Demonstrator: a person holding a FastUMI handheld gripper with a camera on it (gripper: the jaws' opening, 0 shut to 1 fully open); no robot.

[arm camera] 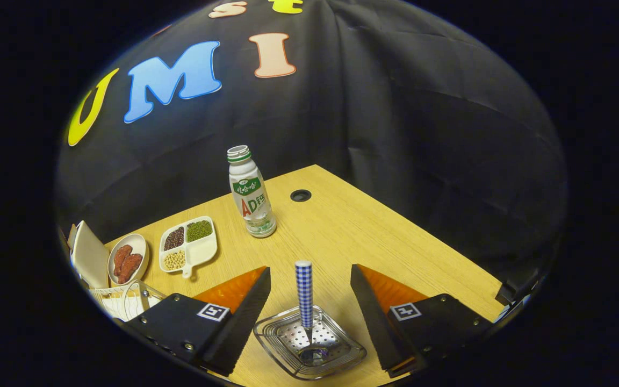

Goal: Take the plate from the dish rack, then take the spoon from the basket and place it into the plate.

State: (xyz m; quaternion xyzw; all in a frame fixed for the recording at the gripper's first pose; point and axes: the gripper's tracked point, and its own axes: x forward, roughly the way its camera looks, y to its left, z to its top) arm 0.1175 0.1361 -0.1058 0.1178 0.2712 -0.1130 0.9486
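The light wooden table (pixel 342 236) runs from under the claw out to the black cloth wall beyond, with a small round dark hole (pixel 300 195) in its top far ahead of the fingers. The claw (pixel 309 285) hangs above the table with its two fingers spread wide apart, pinching nothing. Between the fingers and a little below them sits the square wire-rimmed metal basket (pixel 309 344) with a perforated floor. Standing in it is the spoon (pixel 304 295) with a blue-and-white checked handle, upright, its bowl down on the basket floor and its handle top rising into the gap between the fingertips without touching either. Left of the left finger, a white wire dish rack (pixel 127 301) holds a white plate (pixel 90 255) leaning on edge. Just beyond the rack lie a small oval white dish of reddish sausage pieces (pixel 128 259) and a white divided tray of beans (pixel 188 244). Farther ahead of the fingers stands an uncapped white plastic drink bottle with a green label (pixel 250 193).
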